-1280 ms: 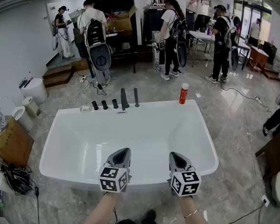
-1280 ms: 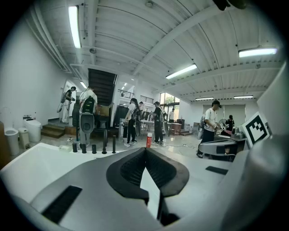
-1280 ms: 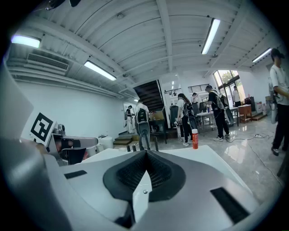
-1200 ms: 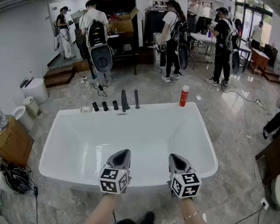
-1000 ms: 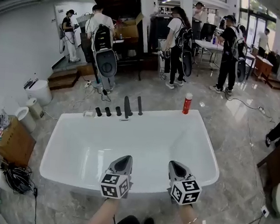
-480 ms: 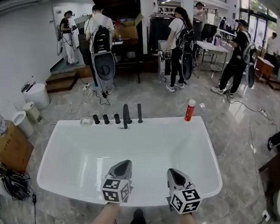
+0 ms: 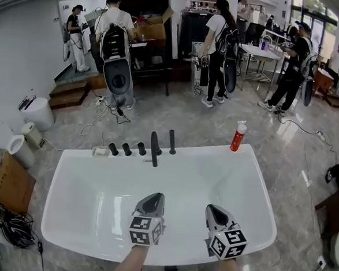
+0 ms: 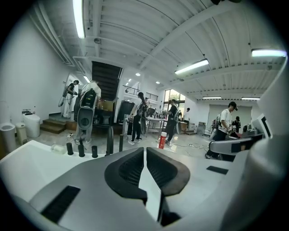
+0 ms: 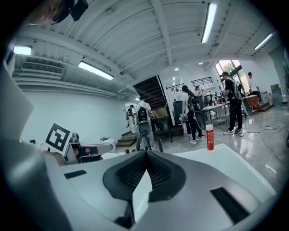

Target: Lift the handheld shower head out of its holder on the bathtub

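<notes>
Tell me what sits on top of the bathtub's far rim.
Three short black knobs, two taller black fixtures, a small white item at their left and a red bottle at the right corner. Nothing covers this rim.

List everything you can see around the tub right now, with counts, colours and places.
bathtub: one, white, centre of the head view.
knobs: three, black, far rim, left part.
wide upright fitting: one, black, far rim, right of the knobs.
slim upright rod: one, black, right of that fitting; possibly the handheld shower head.
small object: one, white, far rim, left of the knobs.
bottle: one, red with white cap, tub's far right corner.
bin: one, white, floor at left.
people: several, standing in the background.
left gripper: grey, shut, empty, over the tub.
right gripper: grey, shut, empty, beside it.
</notes>
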Available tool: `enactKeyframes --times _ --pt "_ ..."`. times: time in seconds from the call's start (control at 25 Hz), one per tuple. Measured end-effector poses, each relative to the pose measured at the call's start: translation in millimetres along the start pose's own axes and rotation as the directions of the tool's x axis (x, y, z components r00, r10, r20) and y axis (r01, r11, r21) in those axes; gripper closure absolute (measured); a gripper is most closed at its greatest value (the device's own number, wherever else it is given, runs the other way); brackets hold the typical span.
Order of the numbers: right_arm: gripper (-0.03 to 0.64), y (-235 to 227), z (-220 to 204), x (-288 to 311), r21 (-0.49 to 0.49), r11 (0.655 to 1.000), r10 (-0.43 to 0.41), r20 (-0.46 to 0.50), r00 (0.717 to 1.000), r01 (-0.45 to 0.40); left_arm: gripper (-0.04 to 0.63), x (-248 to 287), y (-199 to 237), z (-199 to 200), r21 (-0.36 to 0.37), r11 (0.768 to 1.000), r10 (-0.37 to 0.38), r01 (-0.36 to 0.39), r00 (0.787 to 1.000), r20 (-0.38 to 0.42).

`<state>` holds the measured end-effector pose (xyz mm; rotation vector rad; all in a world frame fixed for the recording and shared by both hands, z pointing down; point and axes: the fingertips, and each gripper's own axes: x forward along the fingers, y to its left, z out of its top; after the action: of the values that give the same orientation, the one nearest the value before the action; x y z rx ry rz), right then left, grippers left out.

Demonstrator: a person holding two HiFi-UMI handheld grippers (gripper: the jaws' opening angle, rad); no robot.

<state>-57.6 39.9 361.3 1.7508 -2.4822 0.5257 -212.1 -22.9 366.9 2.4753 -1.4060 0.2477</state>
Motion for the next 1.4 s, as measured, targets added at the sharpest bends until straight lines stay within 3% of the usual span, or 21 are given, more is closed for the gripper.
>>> enactKeyframes --times 0.2,0.48,0.72,1.4 --pt "0.612 -17.2 -3.4 44.3 0.001 1.000 -0.024 -0.022 0.999 0.024 0.572 48.8 24.1 0.2 -0.018 1.000 -0.015 0.015 1.000 -0.005" --pt "0.612 -48.3 -14.0 103.0 0.013 1.000 -0.021 -0.062 0.998 0.022 0.534 117.9 52.1 -4.6 -0.023 0.999 0.023 -0.023 0.999 -0.024" --pt "0.612 -96.0 -14.7 161.9 0.012 1.000 0.009 -0.089 0.996 -0.008 0.514 194.7 63.5 -6.1 -0.022 0.999 0.047 -0.048 0.998 -0.044" --pt "0.612 -232.3 -83.6 294.7 0.033 0.998 0.062 -0.135 0.989 -0.058 0.423 404.0 91.1 -56.6 -0.052 0.989 0.134 -0.137 0.990 -0.052"
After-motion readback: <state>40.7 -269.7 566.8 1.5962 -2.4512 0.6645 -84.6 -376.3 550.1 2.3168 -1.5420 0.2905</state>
